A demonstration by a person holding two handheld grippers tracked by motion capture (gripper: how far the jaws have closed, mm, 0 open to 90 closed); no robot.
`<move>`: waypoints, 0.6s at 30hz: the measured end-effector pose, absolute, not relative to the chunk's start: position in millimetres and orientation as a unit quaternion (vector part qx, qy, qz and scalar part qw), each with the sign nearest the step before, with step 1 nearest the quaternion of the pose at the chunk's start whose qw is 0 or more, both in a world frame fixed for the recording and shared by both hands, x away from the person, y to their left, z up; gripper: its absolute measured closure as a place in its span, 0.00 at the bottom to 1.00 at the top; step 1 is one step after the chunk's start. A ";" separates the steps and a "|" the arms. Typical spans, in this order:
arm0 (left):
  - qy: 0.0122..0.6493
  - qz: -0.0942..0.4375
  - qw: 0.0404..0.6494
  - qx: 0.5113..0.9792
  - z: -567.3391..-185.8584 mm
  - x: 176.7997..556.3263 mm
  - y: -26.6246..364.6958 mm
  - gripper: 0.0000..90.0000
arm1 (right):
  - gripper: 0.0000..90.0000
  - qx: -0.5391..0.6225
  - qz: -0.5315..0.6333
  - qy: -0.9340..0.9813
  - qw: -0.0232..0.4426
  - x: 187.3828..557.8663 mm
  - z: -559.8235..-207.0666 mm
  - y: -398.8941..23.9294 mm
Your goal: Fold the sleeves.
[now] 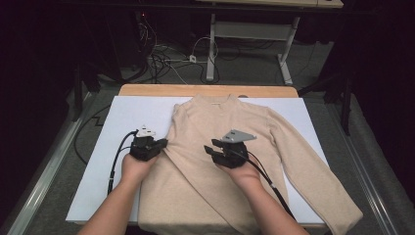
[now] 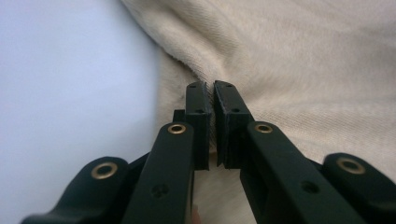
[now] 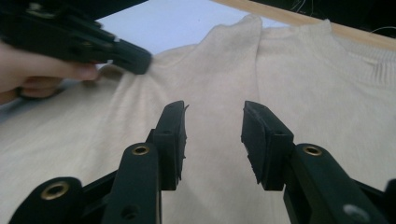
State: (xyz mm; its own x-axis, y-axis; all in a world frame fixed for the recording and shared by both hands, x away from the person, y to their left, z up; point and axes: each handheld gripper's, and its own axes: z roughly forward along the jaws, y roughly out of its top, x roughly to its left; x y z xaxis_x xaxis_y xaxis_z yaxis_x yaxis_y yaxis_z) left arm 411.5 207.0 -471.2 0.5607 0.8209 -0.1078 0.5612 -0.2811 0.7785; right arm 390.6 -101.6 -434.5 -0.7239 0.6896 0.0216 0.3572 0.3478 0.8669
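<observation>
Fold edge: I have my left tool [image 2: 209,88] pinched shut on the beige knit sweater [image 1: 230,147] at its left side.
Right tool [image 1: 211,148]: gapes partway, empty, over the chest.
Sleeve axis: the folded sleeve lies diagonally toward me, nearest my left.

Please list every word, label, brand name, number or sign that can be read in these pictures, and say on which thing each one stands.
There are none to read.
Beige sweater: no print, and no tag can be made out at the collar.
White sheet under it: blank.
Left gripper and right gripper: plain black jaws with brass rivets, no marking.
Grey plate on the right gripper: no lettering that I can see.
</observation>
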 end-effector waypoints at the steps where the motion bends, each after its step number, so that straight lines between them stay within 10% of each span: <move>1: 0.444 0.166 0.413 0.778 -468.8 411.4 213.2 0.92 | 0.68 0.327 0.468 0.801 0.179 396.5 -434.2 -96.9; 18: 0.441 0.148 0.426 0.776 -484.1 414.5 225.4 0.91 | 0.65 0.373 0.440 0.794 0.192 550.6 -443.6 17.3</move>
